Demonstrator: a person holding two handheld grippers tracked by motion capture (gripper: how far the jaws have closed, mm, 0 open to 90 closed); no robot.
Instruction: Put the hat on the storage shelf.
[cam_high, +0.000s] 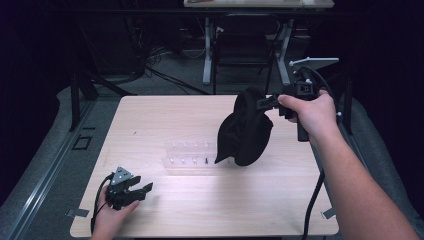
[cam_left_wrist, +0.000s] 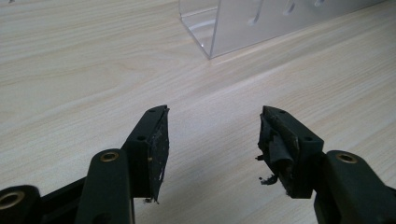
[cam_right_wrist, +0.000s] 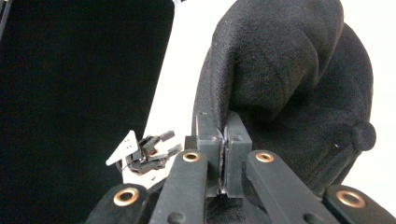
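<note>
Two grippers at work: right gripper (cam_high: 270, 101) clamped on the edge of a black cap (cam_high: 245, 130), held aloft over the right half of the table (cam_high: 150, 115) so the crown hangs free above the clear rack (cam_high: 190, 155). Left gripper (cam_high: 141, 190) parked near the front left corner, jaws wide and empty, probably kept clear until needed.

Lab or test room, not a home. Bare wooden table (cam_high: 150, 120) under a spotlight, everything around it blacked out. Grey carpet floor (cam_high: 45, 165) with tape marks, loose cables (cam_high: 160, 75) trailing behind, metal desk legs (cam_high: 207, 50) and a second desk at the back.
</note>
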